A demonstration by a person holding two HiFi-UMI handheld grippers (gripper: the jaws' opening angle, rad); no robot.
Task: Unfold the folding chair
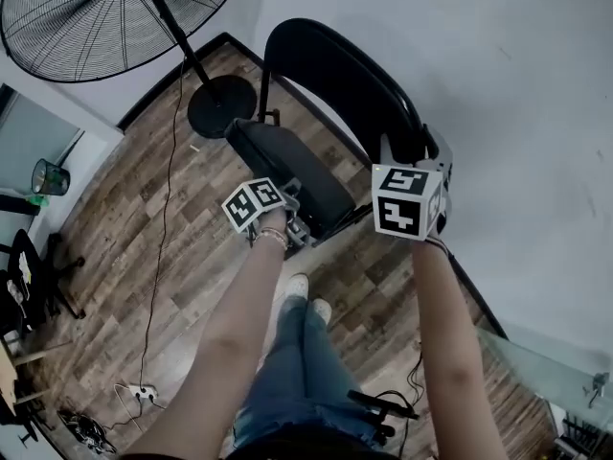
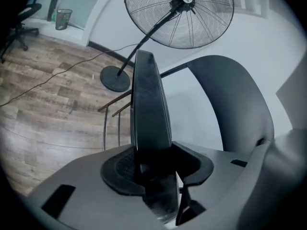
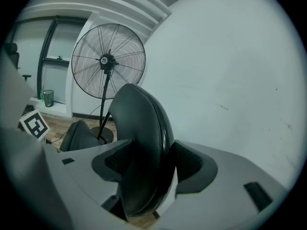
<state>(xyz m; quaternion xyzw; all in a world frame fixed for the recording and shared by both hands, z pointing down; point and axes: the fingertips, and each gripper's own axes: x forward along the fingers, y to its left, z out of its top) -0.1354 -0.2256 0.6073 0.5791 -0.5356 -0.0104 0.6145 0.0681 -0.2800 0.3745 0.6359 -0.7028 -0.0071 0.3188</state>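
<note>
A black folding chair stands by the white wall, its curved backrest [image 1: 335,75] raised and its padded seat [image 1: 287,171] swung away from it. My left gripper [image 1: 287,217] is shut on the seat's near edge. In the left gripper view the seat [image 2: 149,109] runs edge-on between the pads, with that gripper [image 2: 156,169] clamped on it and the backrest [image 2: 235,99] to the right. My right gripper [image 1: 421,180] is shut on the backrest's near end. In the right gripper view the backrest [image 3: 141,138] fills the gap of this gripper [image 3: 146,169], and the seat [image 3: 79,135] shows lower left.
A big pedestal fan [image 1: 115,17] stands behind the chair on a round base [image 1: 222,105], its cable [image 1: 163,238] trailing over the wood floor to a power strip [image 1: 142,391]. The white wall [image 1: 498,113] is close on the right. The person's shoes [image 1: 299,286] are just before the chair.
</note>
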